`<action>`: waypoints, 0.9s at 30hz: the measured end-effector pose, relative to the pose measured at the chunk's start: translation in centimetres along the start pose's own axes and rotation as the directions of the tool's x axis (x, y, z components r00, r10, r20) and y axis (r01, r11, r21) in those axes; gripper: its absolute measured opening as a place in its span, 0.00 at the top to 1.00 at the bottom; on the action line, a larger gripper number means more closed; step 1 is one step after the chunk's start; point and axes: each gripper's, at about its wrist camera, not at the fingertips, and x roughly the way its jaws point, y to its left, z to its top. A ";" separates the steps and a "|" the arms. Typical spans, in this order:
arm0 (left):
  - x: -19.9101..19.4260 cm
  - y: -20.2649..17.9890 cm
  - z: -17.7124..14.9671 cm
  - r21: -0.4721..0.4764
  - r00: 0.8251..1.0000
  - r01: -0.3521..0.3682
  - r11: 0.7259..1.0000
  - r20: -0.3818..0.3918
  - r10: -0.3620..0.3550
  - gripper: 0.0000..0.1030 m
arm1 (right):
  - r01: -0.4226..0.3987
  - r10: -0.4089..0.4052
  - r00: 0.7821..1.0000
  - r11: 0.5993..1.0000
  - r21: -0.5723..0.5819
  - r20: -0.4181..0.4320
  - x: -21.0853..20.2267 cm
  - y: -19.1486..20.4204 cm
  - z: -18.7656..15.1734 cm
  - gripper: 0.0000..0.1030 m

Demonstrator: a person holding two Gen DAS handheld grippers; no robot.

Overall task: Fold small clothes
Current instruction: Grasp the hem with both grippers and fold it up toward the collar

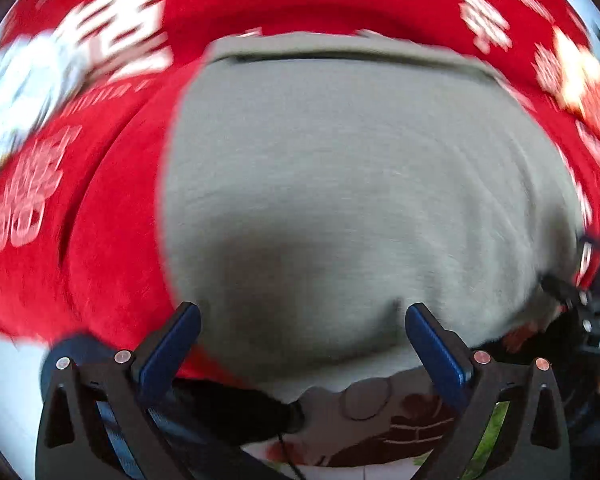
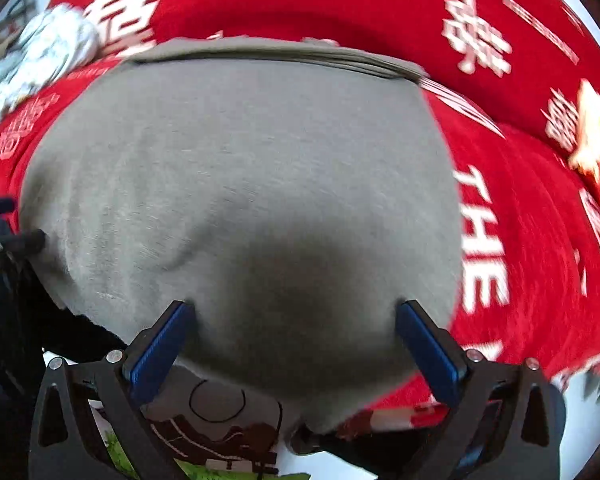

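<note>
A small grey garment lies spread on a red cloth printed with white characters. It also fills the right wrist view. A folded edge runs along its far side. My left gripper is open, its blue pads wide apart over the garment's near edge. My right gripper is open too, pads spread over the near edge. Neither holds anything. The other gripper shows at the right edge of the left view and at the left edge of the right view.
The red cloth covers the surface around the garment. A crumpled white patterned cloth lies at the far left. Under the grippers a printed grey cloth with a brown and green picture shows. Both views are motion-blurred.
</note>
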 end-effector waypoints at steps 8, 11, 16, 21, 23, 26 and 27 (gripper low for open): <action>5.7 1.1 -2.0 -0.043 0.960 0.040 0.998 -0.274 -0.050 0.01 | 0.002 0.024 0.993 0.974 0.225 -0.112 1.8 -4.0 -1.7 0.00; 6.3 -0.4 -2.1 0.014 0.956 -0.014 1.000 -0.291 0.018 0.01 | -0.016 0.047 0.989 0.977 0.214 -0.138 2.3 -3.5 -2.0 0.00; 4.9 -0.2 -2.7 -0.012 0.959 0.030 0.999 -0.281 -0.032 0.35 | -0.032 0.065 0.985 0.979 0.201 -0.159 2.5 -2.9 -2.3 0.06; 3.1 -0.2 -3.2 -0.039 0.956 0.123 0.992 -0.265 -0.129 0.91 | -0.141 0.176 0.969 0.970 0.198 -0.172 1.1 -2.7 -2.4 0.88; 1.7 0.1 -2.9 -0.058 0.961 0.162 0.985 -0.218 -0.170 0.91 | -0.191 0.217 0.966 0.965 0.181 -0.141 0.0 -2.8 -2.3 0.88; -0.6 1.2 -1.6 -0.071 0.971 0.198 0.978 -0.124 -0.206 0.91 | -0.291 0.306 0.951 0.938 0.189 -0.052 -2.2 -3.4 -1.8 0.88; -1.5 1.4 -1.2 -0.072 0.973 0.206 0.976 -0.091 -0.212 0.91 | -0.315 0.325 0.946 0.928 0.198 -0.018 -3.0 -3.7 -1.4 0.88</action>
